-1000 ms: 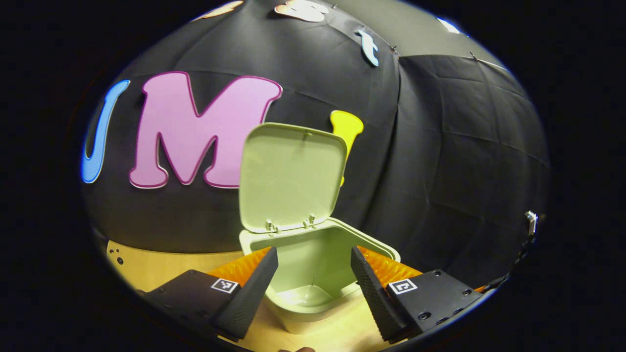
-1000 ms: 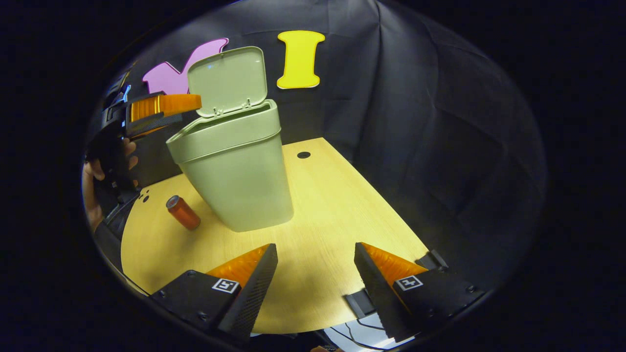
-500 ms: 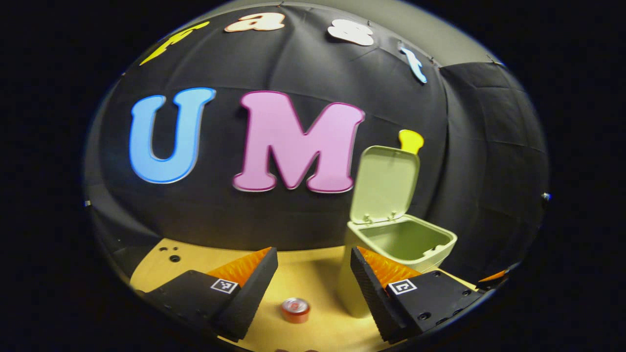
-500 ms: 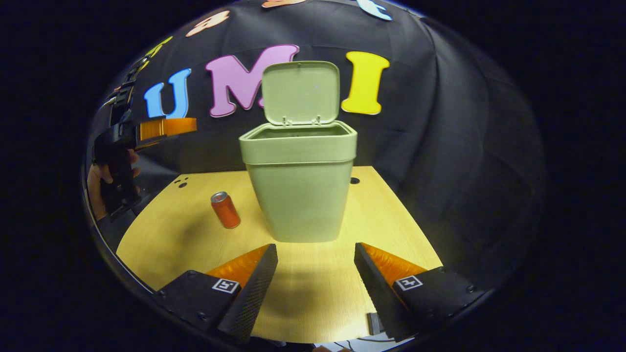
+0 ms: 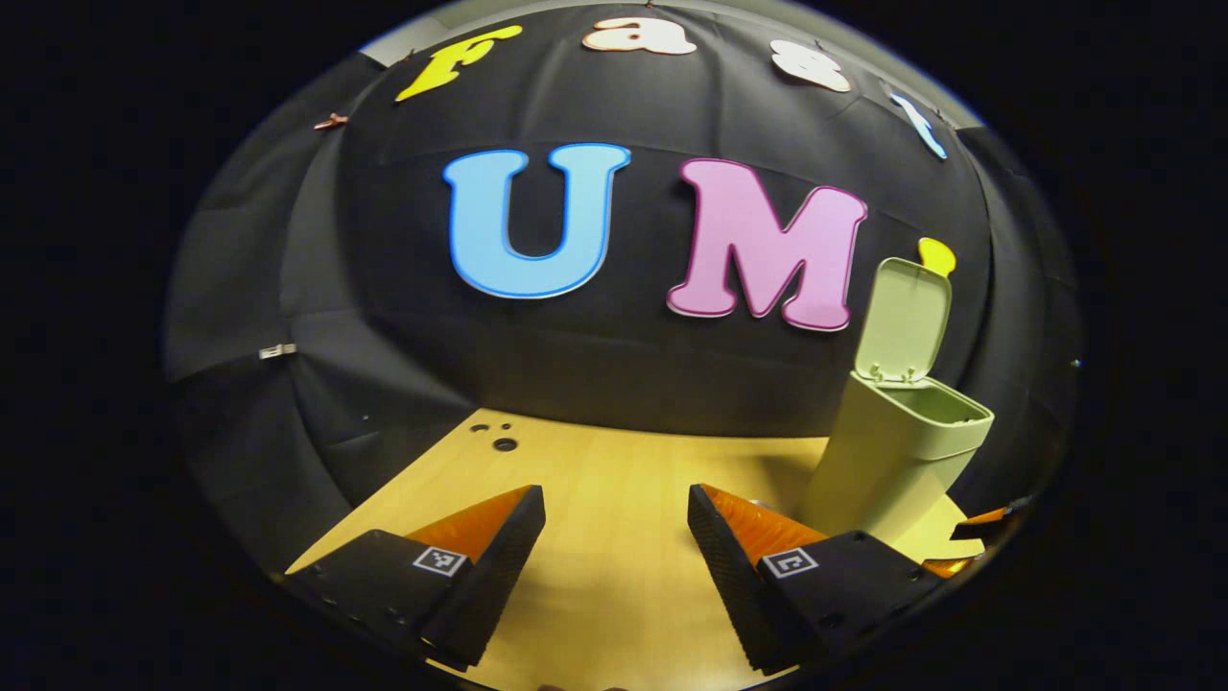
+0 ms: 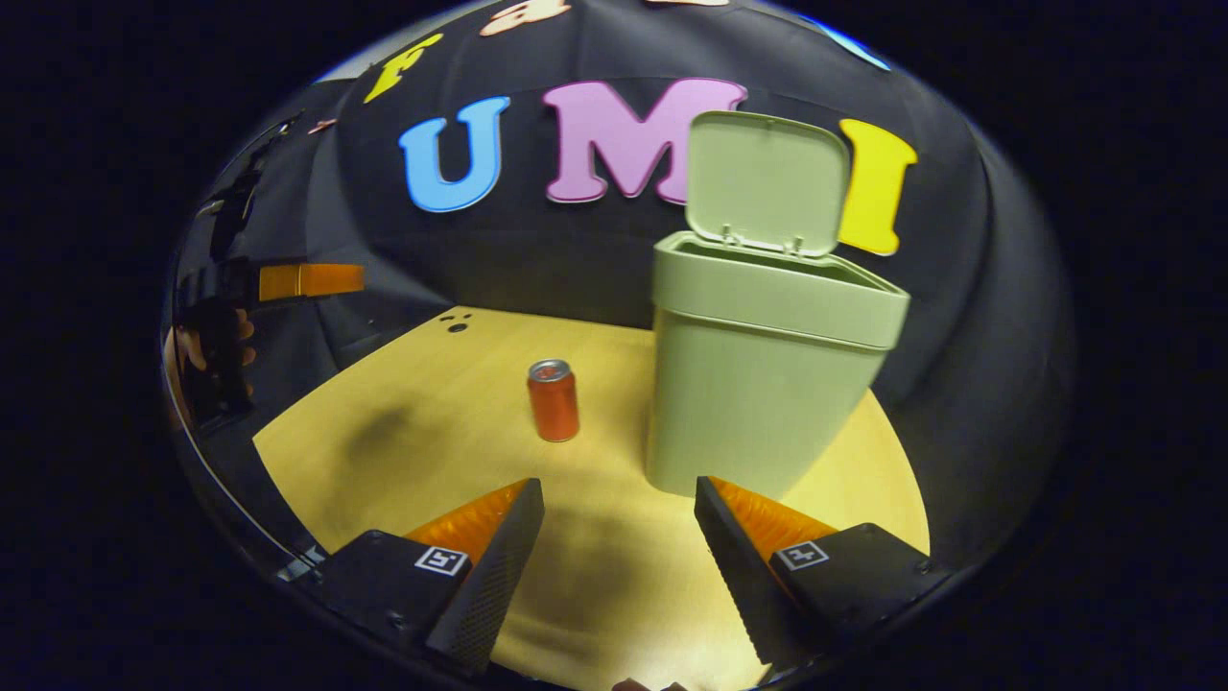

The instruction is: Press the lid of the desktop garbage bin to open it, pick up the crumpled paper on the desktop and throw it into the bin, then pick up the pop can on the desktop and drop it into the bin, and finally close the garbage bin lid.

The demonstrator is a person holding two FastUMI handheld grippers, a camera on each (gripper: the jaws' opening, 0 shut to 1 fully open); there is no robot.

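The pale green bin stands on the wooden desk with its lid swung up. Left of it an orange-red pop can stands upright. My right gripper is open above the desk's near side, the can ahead and slightly left of its gap, the bin ahead to the right. My left gripper is open over bare desk, with the bin and its raised lid off to its right. The left gripper also appears at the far left of the right gripper view, held by a hand.
The wooden desk has small holes near its far left corner and ends at black cloth walls behind and at both sides. In the left gripper view the desk stretches ahead to the holes.
The left gripper has pulled away from over the bin and swung left, so the bin now sits at its right. The right gripper's view has turned left, bringing the can near centre.
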